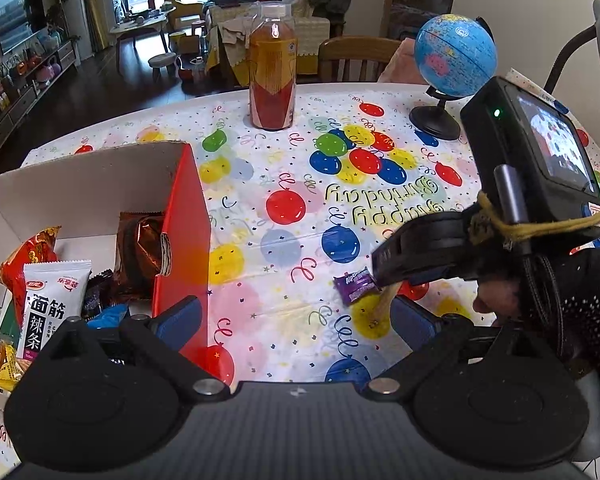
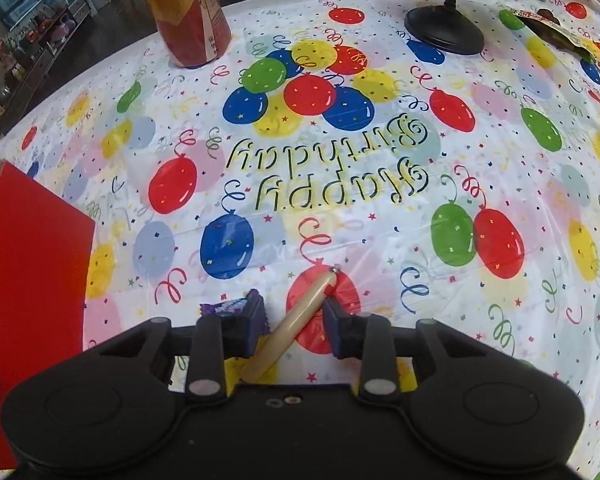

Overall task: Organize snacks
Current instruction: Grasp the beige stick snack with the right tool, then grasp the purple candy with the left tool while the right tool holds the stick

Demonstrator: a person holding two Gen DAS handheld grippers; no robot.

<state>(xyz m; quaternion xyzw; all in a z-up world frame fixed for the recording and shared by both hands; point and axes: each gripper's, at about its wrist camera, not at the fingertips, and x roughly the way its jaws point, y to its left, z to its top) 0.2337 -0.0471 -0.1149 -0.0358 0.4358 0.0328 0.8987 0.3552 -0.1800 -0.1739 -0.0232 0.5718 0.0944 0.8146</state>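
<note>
A red cardboard box [image 1: 182, 216] stands at the left of the table and holds several snack packets, among them a white spicy-strip packet [image 1: 50, 312]. My left gripper [image 1: 296, 318] is open and empty beside the box's red wall. My right gripper [image 2: 294, 320] is open, its jaws on either side of a tan sausage stick [image 2: 296, 316] lying on the cloth. A purple candy [image 2: 230, 306] lies just left of the left finger. Both also show in the left wrist view, the sausage [image 1: 384, 306] and the candy [image 1: 358, 284], under the right gripper [image 1: 420, 256].
A tall bottle of orange-red drink [image 1: 272, 76] stands at the far side of the balloon-print tablecloth [image 2: 340, 160]. A globe [image 1: 452, 60] on a black stand is at the back right. A dark snack wrapper [image 2: 560, 30] lies at the far right.
</note>
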